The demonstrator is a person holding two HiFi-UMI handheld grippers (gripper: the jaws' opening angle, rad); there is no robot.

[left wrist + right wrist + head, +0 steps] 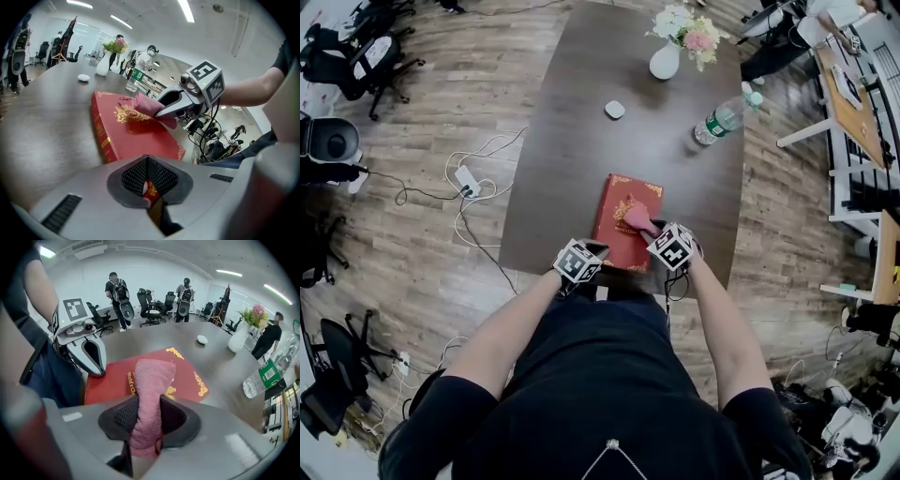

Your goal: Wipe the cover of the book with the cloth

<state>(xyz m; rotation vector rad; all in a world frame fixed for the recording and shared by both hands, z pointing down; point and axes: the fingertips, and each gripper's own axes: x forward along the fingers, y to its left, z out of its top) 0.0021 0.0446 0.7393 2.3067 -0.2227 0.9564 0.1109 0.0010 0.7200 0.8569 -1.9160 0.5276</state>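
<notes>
Head view | left gripper [596, 250] jaws nip book [617, 208] | right gripper [653, 230] jaws clamp cloth [637, 216] | book's near edge hidden

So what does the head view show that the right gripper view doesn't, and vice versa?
Only the head view: the power strip and its cables on the floor. Only the right gripper view: two standing people with backpacks, and the right hand-held gripper with its jaws shut on the pink cloth. Both: that cloth, the red book, vase, bottle.
</notes>
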